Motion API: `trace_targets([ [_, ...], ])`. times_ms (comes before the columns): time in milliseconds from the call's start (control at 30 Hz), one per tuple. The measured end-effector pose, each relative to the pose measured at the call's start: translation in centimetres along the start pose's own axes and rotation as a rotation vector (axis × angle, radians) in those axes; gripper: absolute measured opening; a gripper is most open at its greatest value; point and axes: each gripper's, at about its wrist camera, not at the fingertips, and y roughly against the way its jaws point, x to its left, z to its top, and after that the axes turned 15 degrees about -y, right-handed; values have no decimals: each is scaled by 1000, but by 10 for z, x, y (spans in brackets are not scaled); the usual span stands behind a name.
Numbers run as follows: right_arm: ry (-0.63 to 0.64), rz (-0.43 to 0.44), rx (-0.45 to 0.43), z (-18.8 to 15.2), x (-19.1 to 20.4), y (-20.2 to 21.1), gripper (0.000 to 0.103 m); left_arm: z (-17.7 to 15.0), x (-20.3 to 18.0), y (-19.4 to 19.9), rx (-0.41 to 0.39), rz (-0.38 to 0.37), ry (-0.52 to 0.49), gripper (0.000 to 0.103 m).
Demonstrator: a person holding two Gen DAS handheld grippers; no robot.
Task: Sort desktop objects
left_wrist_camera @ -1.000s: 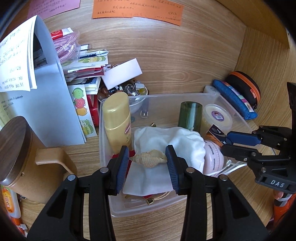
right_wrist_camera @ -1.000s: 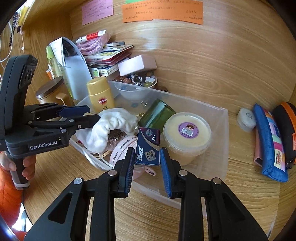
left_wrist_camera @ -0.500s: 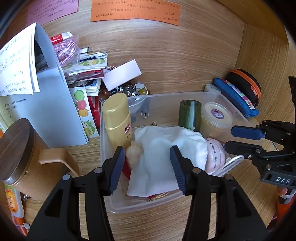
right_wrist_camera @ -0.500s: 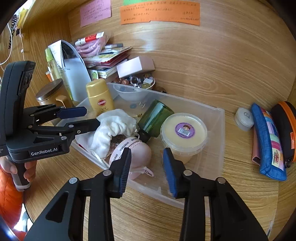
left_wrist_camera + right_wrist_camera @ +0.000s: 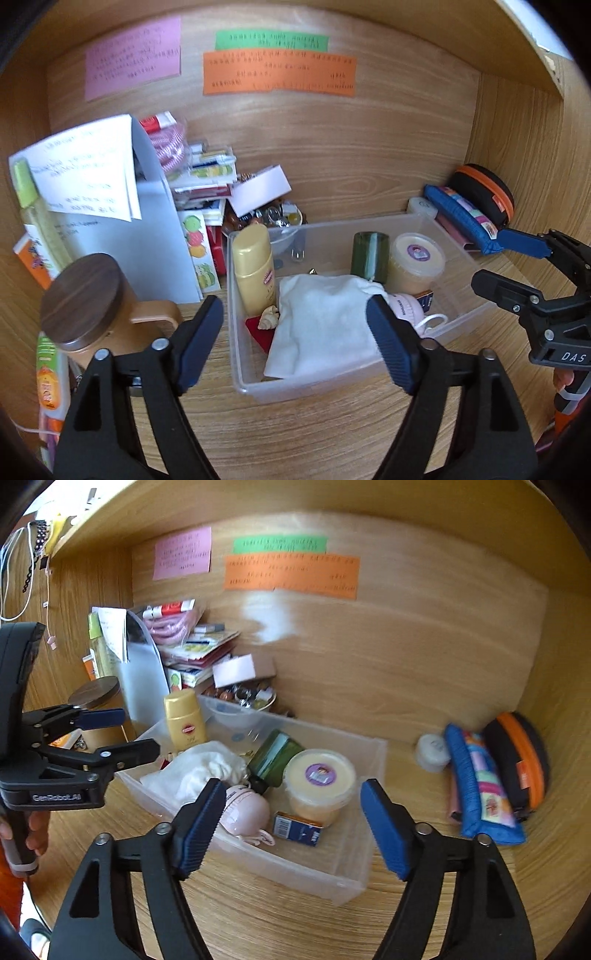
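A clear plastic bin (image 5: 332,384) (image 5: 354,849) stands on the wooden desk. Inside lie a small seashell (image 5: 269,316) beside a yellow bottle (image 5: 255,269) (image 5: 184,722), a white cloth (image 5: 321,325) (image 5: 199,771), a green jar (image 5: 369,253) (image 5: 275,755), a cream tub (image 5: 415,258) (image 5: 319,779), a pink round case (image 5: 245,810) and a blue box (image 5: 297,829). My left gripper (image 5: 293,338) is open and empty above the bin's near side. My right gripper (image 5: 291,823) is open and empty over the bin's right part.
A wooden-lidded mug (image 5: 92,302) stands left of the bin, with a paper stand (image 5: 110,206) and stacked packets (image 5: 207,177) behind. A blue pencil case (image 5: 480,786), an orange-black pouch (image 5: 521,760) and a white round thing (image 5: 432,751) lie to the right. Notes hang on the back wall.
The left gripper let go of the seashell, which now lies in the bin. The right gripper let go of the blue box into the bin. Both opened wide and drew back.
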Motion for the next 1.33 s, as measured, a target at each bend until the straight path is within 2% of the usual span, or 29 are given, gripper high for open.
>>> trace_targets([
  [67, 6, -18, -20, 0, 1, 8, 75, 1, -3, 6, -5, 23, -9, 91],
  [133, 4, -27, -36, -2, 0, 16, 83, 2, -8, 15, -13, 42, -18, 93],
  [300, -13, -43, -76, -8, 1, 38, 88, 1, -18, 38, -35, 77, -19, 97],
  [367, -27, -46, -90, -10, 2, 47, 93, 0, -21, 46, -41, 96, -15, 99],
  [400, -34, -44, -97, -12, 2, 51, 100, 0, -24, 53, -50, 106, -11, 99],
  [433, -47, -42, -112, -13, 1, 56, 103, -1, -25, 57, -60, 110, -5, 99],
  [633, -98, -77, -176, -20, -1, 79, 103, -7, -34, 85, -118, 173, 29, 101],
  [833, -142, -86, -210, -28, -3, 94, 103, -12, -41, 98, -157, 177, 70, 102],
  [967, -157, -89, -209, -33, -5, 96, 103, -15, -45, 96, -157, 198, 68, 102],
  [1333, -177, -93, -160, -40, -11, 85, 103, -17, -54, 86, -146, 154, 46, 102],
])
